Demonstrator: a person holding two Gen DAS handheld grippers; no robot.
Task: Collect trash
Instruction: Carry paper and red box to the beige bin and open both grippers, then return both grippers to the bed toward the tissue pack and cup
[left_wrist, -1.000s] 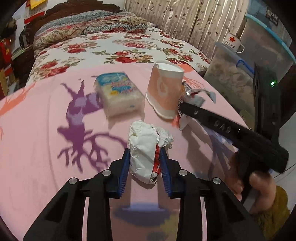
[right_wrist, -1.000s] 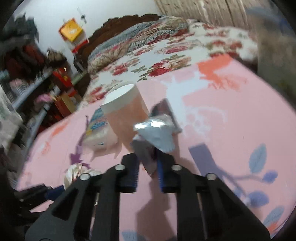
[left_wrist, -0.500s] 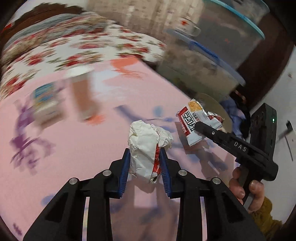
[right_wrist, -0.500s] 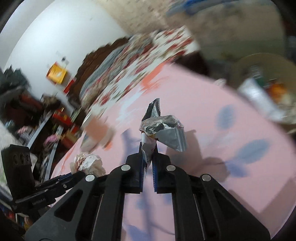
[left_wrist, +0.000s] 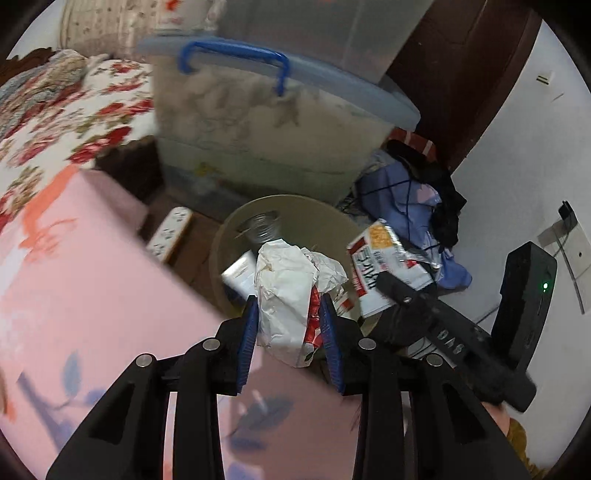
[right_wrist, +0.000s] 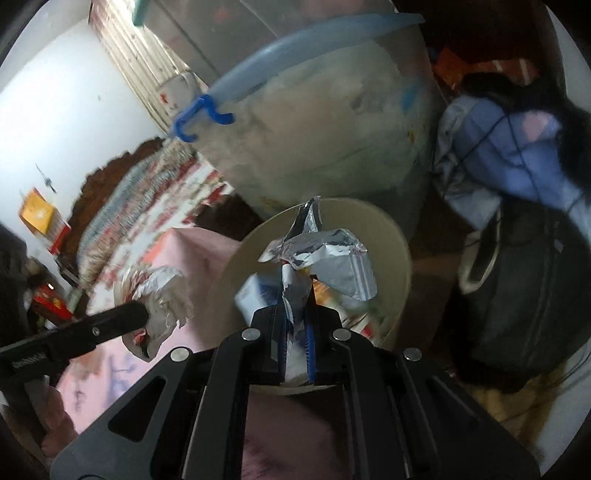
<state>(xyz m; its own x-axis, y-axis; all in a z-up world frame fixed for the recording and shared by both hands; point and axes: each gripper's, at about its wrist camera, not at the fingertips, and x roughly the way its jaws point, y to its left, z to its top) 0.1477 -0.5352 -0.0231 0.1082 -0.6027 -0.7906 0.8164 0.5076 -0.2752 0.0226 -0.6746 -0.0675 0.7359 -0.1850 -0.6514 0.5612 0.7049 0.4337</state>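
The left claw (left_wrist: 288, 325) is opening, its blue pads touching a crumpled white wrapper (left_wrist: 291, 291) that sits between them, above the near rim of the beige trash bin (left_wrist: 221, 240). The right claw (right_wrist: 295, 328) is pressed together on a torn foil snack bag (right_wrist: 332, 254), with the bin just beyond and below its tips.

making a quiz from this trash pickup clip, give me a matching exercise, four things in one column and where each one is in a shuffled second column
Things:
1. crumpled white paper
2. foil snack wrapper
3. round beige trash bin
4. blue handle

Places:
A. on the floor beside the pink table
B. between the pads of the left gripper
C. on the lid of the clear storage box
D. pinched in the right gripper, over the bin

Pairs: 1-B, 2-D, 3-A, 4-C
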